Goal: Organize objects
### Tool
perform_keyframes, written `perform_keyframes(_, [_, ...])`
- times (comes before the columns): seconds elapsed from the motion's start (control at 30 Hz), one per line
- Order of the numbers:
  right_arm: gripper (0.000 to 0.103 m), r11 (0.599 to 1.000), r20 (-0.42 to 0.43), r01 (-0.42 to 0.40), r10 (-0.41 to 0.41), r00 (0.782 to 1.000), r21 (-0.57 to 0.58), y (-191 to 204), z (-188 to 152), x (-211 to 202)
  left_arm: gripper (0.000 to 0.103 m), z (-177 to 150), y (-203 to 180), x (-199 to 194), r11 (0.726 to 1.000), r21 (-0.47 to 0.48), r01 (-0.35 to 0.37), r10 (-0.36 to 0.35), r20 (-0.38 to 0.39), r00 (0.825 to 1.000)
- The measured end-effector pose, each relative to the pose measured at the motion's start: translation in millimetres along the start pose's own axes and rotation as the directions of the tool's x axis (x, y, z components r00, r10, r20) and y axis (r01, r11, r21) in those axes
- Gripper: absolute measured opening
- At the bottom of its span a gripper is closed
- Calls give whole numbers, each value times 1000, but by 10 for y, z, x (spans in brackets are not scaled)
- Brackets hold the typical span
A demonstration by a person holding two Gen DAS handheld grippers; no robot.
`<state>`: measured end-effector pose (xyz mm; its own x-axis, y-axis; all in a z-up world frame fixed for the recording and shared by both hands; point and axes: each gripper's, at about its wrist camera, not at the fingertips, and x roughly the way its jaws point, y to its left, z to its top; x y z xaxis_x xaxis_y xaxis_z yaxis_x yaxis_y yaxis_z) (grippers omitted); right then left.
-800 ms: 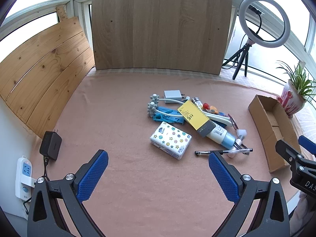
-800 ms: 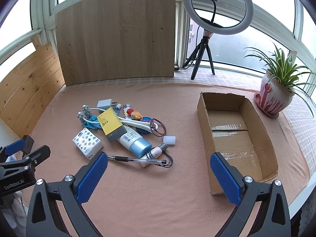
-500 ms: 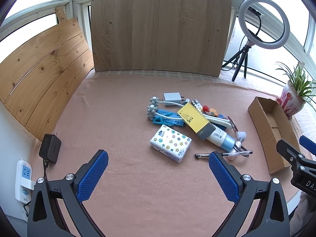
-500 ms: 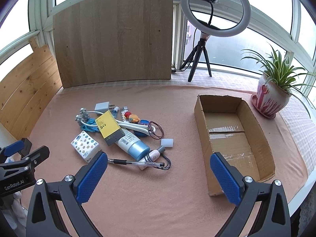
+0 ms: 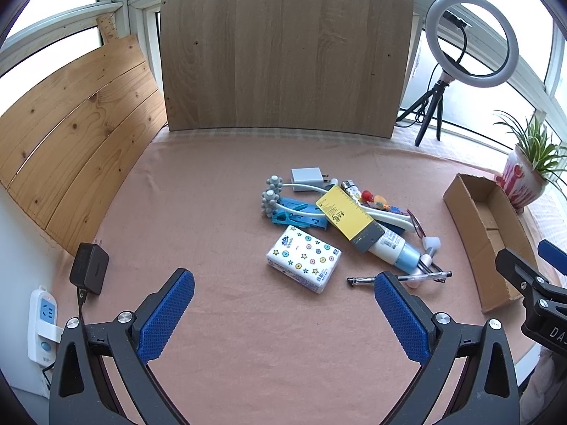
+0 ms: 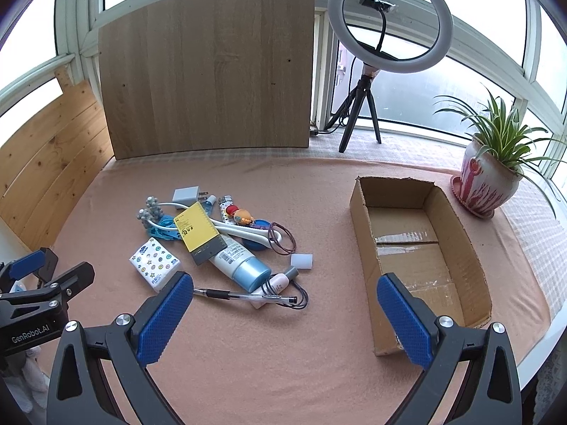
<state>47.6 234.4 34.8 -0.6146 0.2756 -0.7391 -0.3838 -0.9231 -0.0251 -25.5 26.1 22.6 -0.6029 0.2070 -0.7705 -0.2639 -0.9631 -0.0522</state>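
1. The left gripper (image 5: 283, 313) is being held wide apart above the pink cloth (image 5: 219, 233), with nothing between its blue pads.
2. The right gripper (image 6: 285, 315) is also being held wide apart, with nothing gripped.
3. A pile of small things is being left in the middle of the cloth: a tissue pack (image 6: 155, 261), a yellow ruler (image 6: 198, 228), a blue-capped tube (image 6: 241, 264) and a pen (image 6: 244, 295).
4. The cardboard box (image 6: 457, 248) is being kept well apart, to the right of the pile, near a potted plant (image 6: 490, 173).
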Motion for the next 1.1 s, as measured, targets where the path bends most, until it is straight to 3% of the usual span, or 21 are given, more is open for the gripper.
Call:
perform_keyframes(0.7, [102, 997, -30, -62, 64, 998, 40, -192, -43, 217, 103, -24, 70, 224, 1000, -11, -14, 13, -43, 999])
perform_keyframes(1.1, [85, 991, -97, -108, 115, 989, 73, -394, 92, 594, 103, -10, 154, 428, 999, -35, -26, 23, -67, 997])
